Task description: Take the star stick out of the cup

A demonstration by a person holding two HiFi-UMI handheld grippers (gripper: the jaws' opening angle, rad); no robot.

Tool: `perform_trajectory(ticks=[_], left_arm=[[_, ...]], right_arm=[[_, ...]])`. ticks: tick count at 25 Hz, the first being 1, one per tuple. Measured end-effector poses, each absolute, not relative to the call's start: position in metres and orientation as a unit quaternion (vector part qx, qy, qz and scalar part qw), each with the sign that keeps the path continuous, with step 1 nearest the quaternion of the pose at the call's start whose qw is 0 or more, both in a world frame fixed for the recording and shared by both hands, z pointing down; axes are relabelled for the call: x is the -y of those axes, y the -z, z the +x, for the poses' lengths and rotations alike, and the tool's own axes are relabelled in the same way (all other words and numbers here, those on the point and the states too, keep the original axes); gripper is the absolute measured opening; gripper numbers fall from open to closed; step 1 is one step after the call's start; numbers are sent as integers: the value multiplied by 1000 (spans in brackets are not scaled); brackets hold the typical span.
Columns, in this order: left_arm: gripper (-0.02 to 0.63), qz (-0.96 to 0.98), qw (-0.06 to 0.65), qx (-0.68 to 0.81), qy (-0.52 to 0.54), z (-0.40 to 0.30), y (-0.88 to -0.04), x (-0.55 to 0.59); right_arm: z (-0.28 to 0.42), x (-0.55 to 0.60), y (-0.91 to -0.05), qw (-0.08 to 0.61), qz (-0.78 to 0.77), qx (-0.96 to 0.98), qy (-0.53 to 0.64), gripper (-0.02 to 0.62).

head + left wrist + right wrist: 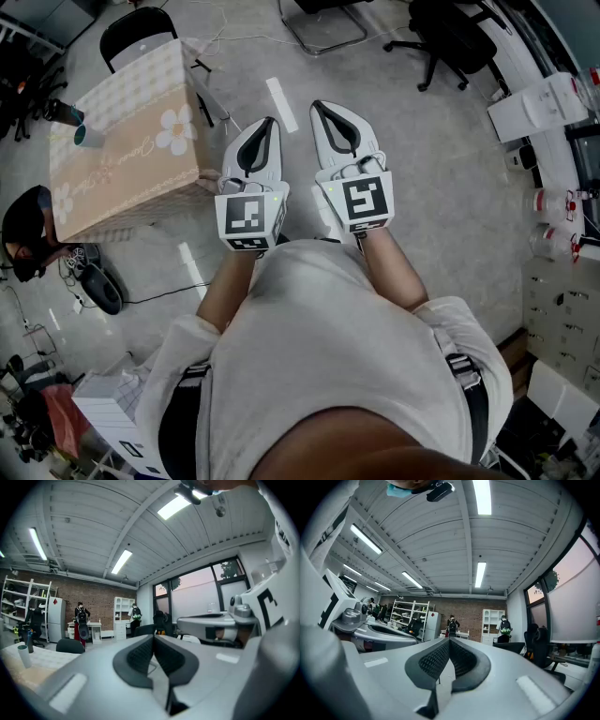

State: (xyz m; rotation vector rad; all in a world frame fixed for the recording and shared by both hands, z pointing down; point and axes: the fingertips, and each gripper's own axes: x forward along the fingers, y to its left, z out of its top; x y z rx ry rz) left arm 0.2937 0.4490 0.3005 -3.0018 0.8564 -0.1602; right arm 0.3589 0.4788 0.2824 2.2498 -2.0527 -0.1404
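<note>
A small pale cup [89,137] stands on the far left corner of a table with a flowered beige cloth [141,141]. A dark stick [64,112] pokes out of the cup; its star end I cannot make out. The left gripper view shows the cup [22,655] and the stick [29,641] far off at the left. Both grippers are held level in front of the person's chest, well short of the table. My left gripper [270,122] [153,637] is shut with nothing in it. So is my right gripper [319,105] [449,640].
A black chair [136,28] stands behind the table and an office chair [450,37] at the far right. Cables and a dark bag [98,286] lie on the floor at the left. White shelves and boxes [544,108] line the right side. Two people [452,626] stand far back.
</note>
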Motion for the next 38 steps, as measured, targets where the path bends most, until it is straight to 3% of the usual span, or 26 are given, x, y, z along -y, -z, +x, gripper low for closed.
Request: perform_trajectory(ticks=[14,20,25,38], left_arm=[[3,-904,-13,-422,62,161,-306,-341],[3,-848,22,-522,84,64,-311,-308],[3,-826,-22,-559,71,9,-325,-265],[3,-813,-84,-573,58,-74,-342,-113]], right_arm=[[224,-351,-309,30,588,809,-6,-2],[131,-308,-329,111,509,851,70,-2],[73,-261,-334,83,458,885,31,-2],[7,-112,-334,109,443,890,14,-2]])
